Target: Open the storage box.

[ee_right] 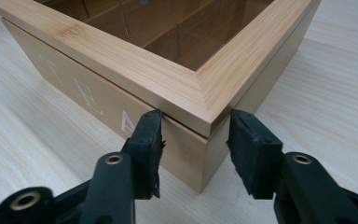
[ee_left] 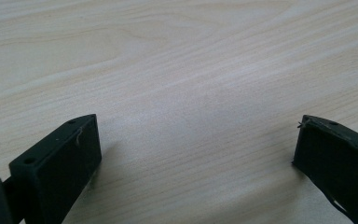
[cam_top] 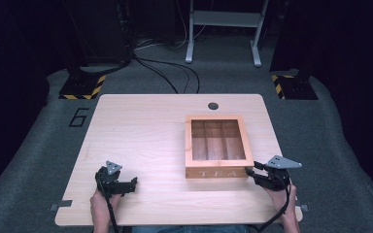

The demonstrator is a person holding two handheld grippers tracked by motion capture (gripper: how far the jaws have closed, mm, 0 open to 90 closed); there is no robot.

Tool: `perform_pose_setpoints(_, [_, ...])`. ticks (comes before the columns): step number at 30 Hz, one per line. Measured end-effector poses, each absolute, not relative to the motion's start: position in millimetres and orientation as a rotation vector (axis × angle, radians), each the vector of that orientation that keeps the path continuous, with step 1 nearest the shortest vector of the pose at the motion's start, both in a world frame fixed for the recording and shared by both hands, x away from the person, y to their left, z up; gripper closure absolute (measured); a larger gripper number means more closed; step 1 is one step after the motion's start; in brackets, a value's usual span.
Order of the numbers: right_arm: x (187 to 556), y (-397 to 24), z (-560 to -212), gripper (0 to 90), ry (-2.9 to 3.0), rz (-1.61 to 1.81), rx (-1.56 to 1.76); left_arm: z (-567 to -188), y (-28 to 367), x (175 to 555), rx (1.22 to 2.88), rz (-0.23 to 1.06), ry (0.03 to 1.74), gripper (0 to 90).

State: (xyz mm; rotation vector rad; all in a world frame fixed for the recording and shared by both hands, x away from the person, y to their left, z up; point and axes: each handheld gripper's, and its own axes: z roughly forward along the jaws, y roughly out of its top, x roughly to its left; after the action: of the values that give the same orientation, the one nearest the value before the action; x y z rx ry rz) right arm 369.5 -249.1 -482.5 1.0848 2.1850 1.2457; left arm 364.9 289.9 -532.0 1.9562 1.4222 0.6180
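Observation:
A wooden tea box (cam_top: 217, 173) with a glass-paned lid and "TEA" on its front stands right of the table's middle. In the right gripper view the tea box (ee_right: 121, 70) has its near corner between my jaws. My right gripper (cam_top: 249, 171) (ee_right: 196, 126) is shut on that front right corner, one pad on the lettered front, the other on the side wall, both just under the lid's edge. My left gripper (cam_top: 134, 183) (ee_left: 198, 126) rests low over the bare tabletop (ee_left: 191, 60) near the front left, open with nothing between its jaws.
The light wooden table (cam_top: 141, 126) has a round hole (cam_top: 213, 105) at its far edge. Beyond it are a white metal frame (cam_top: 223, 29), cables, and two stands with yellow-black bases (cam_top: 82, 87) (cam_top: 294, 85). A "6" (cam_top: 79, 117) marks the floor at the left.

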Motion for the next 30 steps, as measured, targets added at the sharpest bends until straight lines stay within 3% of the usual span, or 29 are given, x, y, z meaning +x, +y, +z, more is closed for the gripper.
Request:
perform_pose_setpoints(17, [367, -246, -475, 58.5, 2.091, 1.263, 1.04, -532, 290, 365, 1.958, 0.618, 1.421, 0.3])
perform_pose_setpoints(30, [376, -236, -460, 52.3, 1.953, 1.238, 0.996, -532, 290, 365, 1.959, 0.614, 1.422, 0.3])
